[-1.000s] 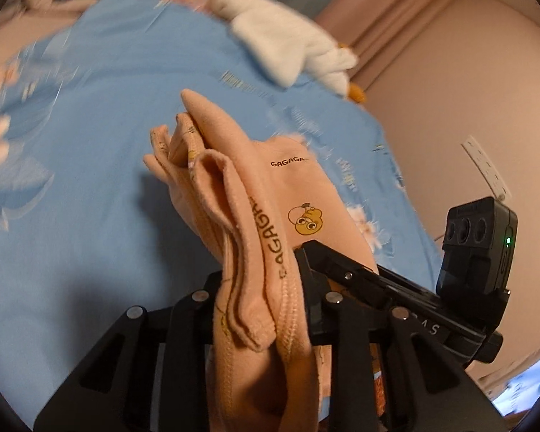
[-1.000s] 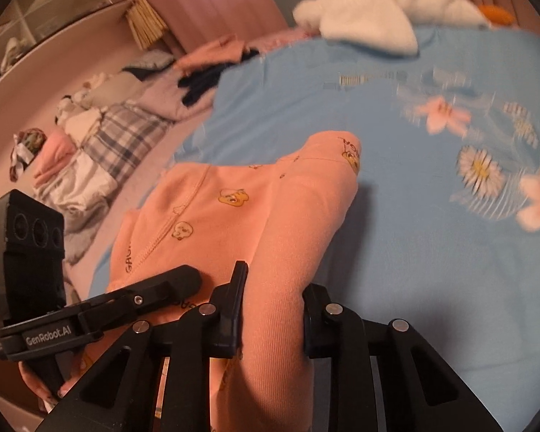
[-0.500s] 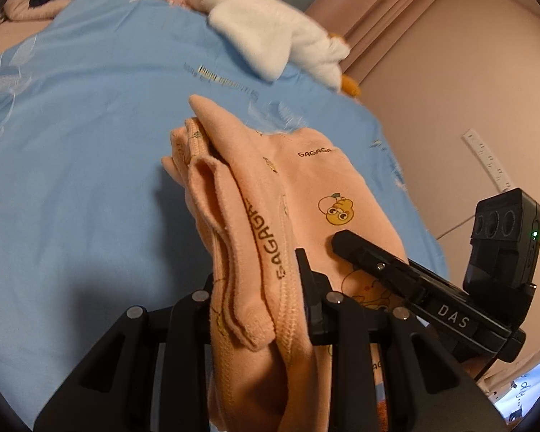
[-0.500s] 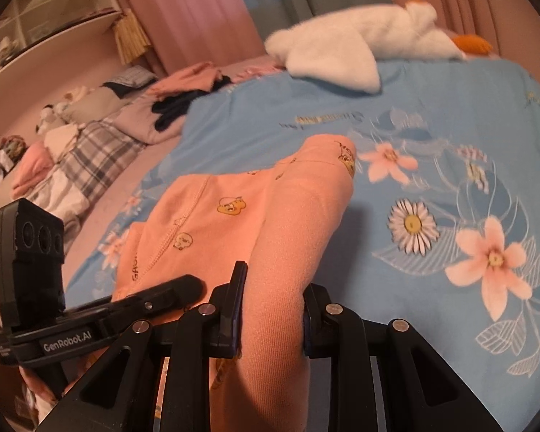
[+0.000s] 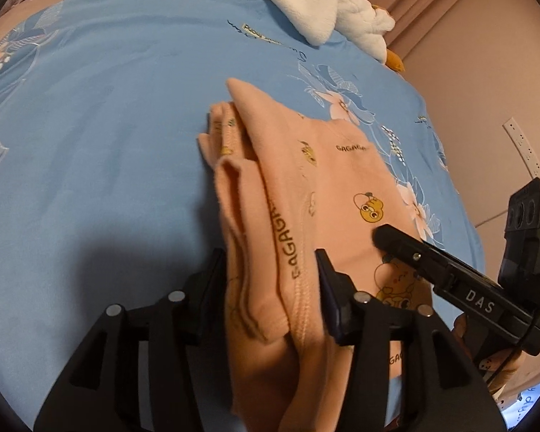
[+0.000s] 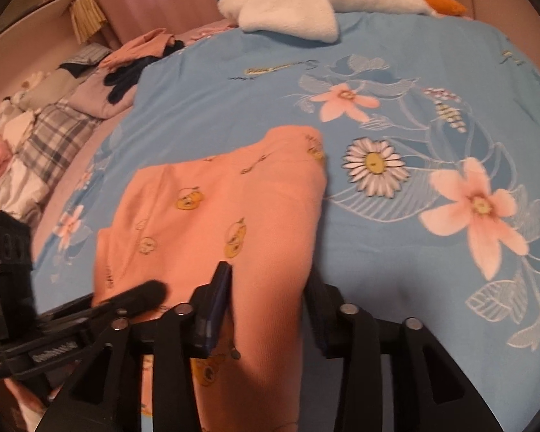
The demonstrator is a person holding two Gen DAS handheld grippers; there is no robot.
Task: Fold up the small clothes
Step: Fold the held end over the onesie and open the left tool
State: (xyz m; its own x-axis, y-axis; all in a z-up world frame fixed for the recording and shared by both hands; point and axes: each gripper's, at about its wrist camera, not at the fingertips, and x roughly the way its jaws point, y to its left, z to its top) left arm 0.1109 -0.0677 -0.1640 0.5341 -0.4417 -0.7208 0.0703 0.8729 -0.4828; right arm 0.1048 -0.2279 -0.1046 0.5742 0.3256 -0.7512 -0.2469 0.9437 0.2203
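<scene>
On a blue floral bedsheet (image 5: 100,136), a peach child's garment (image 5: 327,187) printed with small cartoon figures is held at its near edge by both grippers. Between the jaws of the left gripper (image 5: 270,284), which are closed to a narrow gap, a thick bunch of hemmed layers is clamped; the right gripper (image 6: 266,288) is likewise closed on a fold of the same cloth. From each pair of jaws the garment runs straight ahead and away, its long axis in line with the fingers and its far end resting on the sheet. Neither gripper is seen to be nearer than the other. Well beyond the jaws, a white plush toy (image 6: 306,3) is seen at the bed's far edge.
</scene>
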